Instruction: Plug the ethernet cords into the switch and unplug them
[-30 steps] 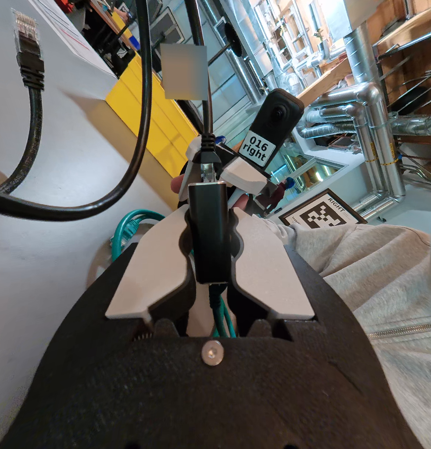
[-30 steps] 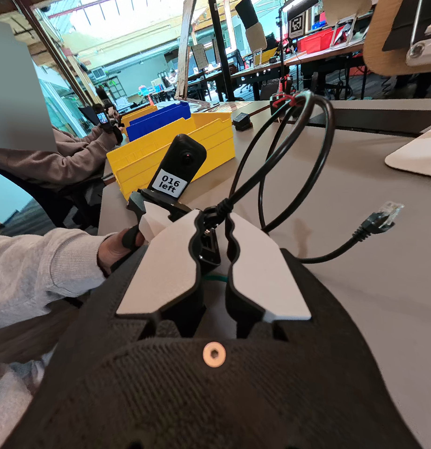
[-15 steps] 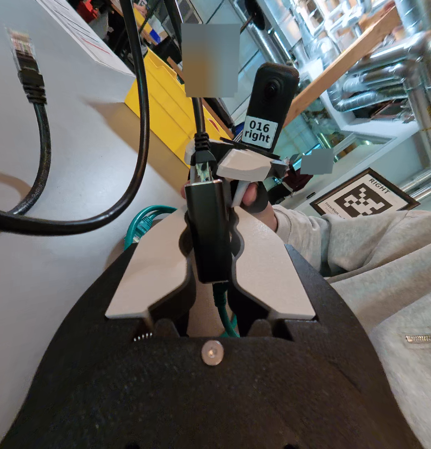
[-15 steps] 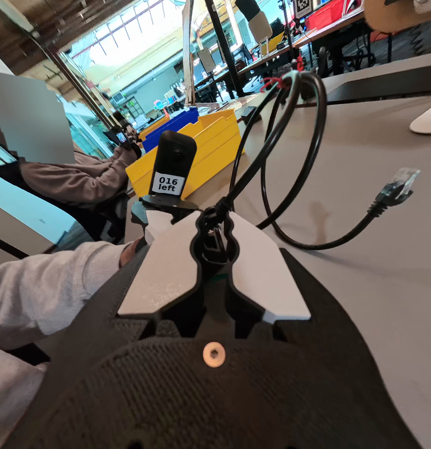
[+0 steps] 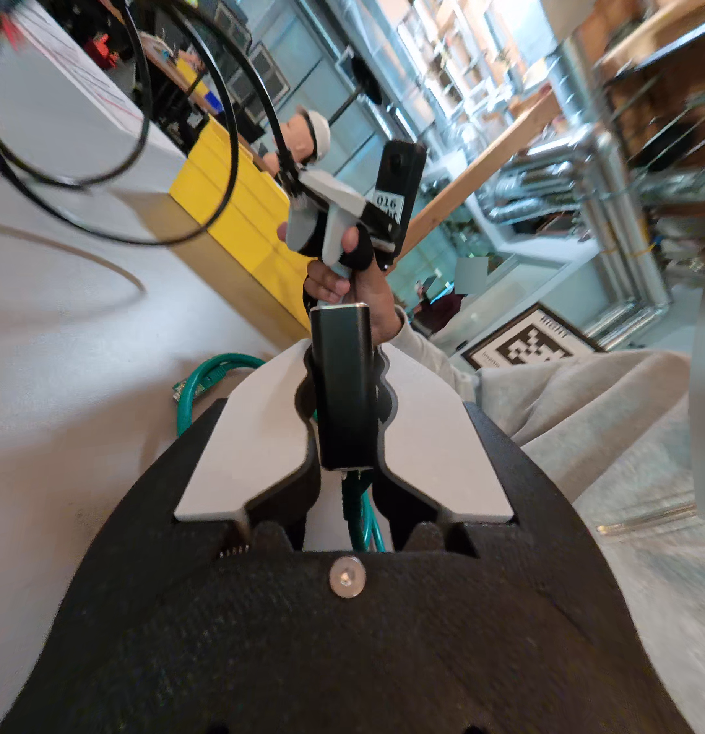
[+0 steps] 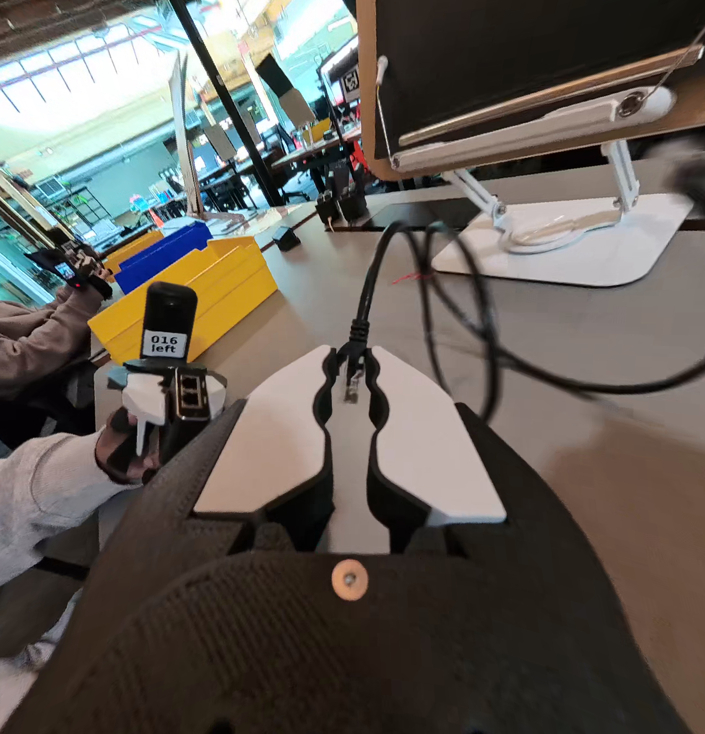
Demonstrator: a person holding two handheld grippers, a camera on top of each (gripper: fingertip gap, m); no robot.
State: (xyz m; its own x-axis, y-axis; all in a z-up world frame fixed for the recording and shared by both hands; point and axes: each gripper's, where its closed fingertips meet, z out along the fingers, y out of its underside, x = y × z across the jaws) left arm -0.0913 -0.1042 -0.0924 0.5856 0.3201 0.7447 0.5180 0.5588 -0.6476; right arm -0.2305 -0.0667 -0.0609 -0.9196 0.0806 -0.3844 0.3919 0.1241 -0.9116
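The left hand-held gripper [image 5: 345,391] is closed on the black switch [image 5: 343,381], which it holds in the air over the near edge of the counter [image 5: 65,357]. A green cord [image 5: 202,381] is plugged into the switch's near end. The right hand-held gripper [image 6: 350,371] is closed on the plug [image 6: 353,383] of the black cord [image 6: 454,302], apart from the switch. The cord's far end is blurred and probably lies on the counter.

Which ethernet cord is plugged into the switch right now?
The green cord, entering the switch at its near end; the black cord is free, pinched in the right gripper.
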